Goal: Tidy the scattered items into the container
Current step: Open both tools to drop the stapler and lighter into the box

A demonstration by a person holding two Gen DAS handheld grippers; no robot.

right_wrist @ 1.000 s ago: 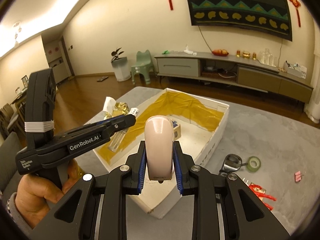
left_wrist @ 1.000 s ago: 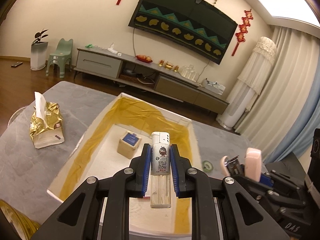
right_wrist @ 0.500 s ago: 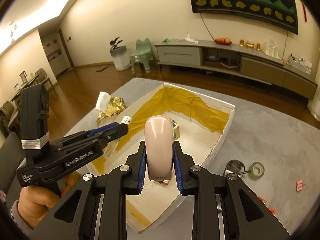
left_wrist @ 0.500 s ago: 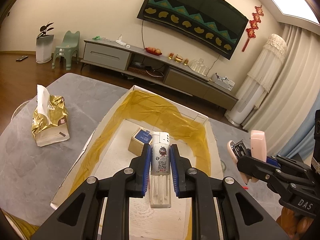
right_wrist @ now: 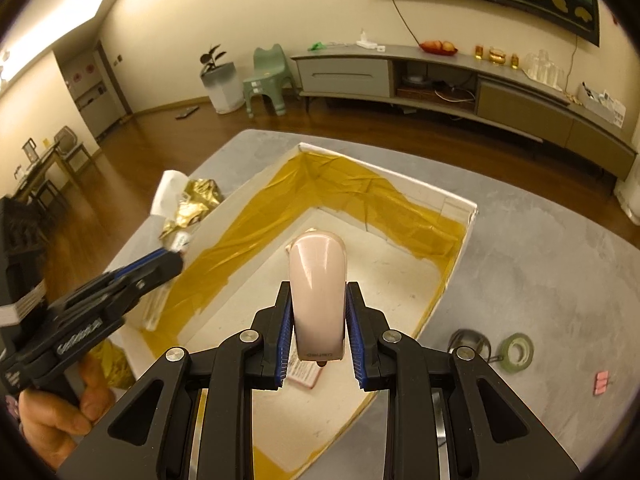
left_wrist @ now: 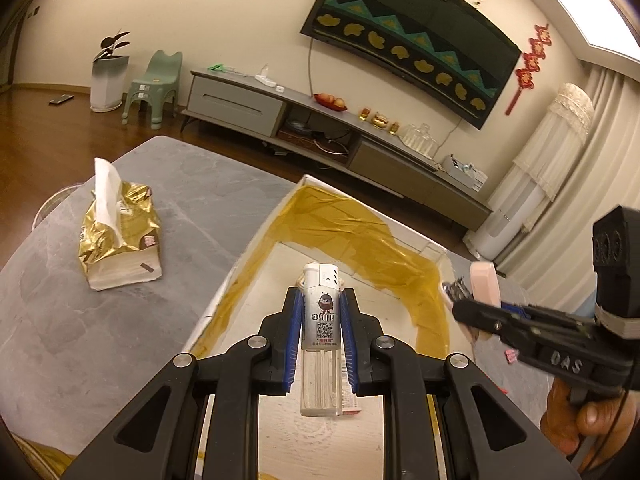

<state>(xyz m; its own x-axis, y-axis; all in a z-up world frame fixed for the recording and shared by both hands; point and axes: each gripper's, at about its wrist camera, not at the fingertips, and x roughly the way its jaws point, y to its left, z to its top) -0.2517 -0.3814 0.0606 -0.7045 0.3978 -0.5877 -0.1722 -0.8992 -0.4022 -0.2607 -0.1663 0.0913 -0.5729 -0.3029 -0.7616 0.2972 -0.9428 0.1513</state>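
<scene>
In the left wrist view the lighter (left_wrist: 322,328) hides nearly all of a small box (left_wrist: 299,281) behind it, while in the right wrist view the pink nail clipper case (right_wrist: 317,295) covers most of a card (right_wrist: 305,374), perhaps a label, its print too small to read.

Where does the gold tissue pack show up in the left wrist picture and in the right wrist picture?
Left wrist view: the gold tissue pack lies at left on the grey table, clear of the box.
Right wrist view: it peeks out at centre left, behind the box's left wall.
Shared landmark: the white box with yellow tape.
</scene>
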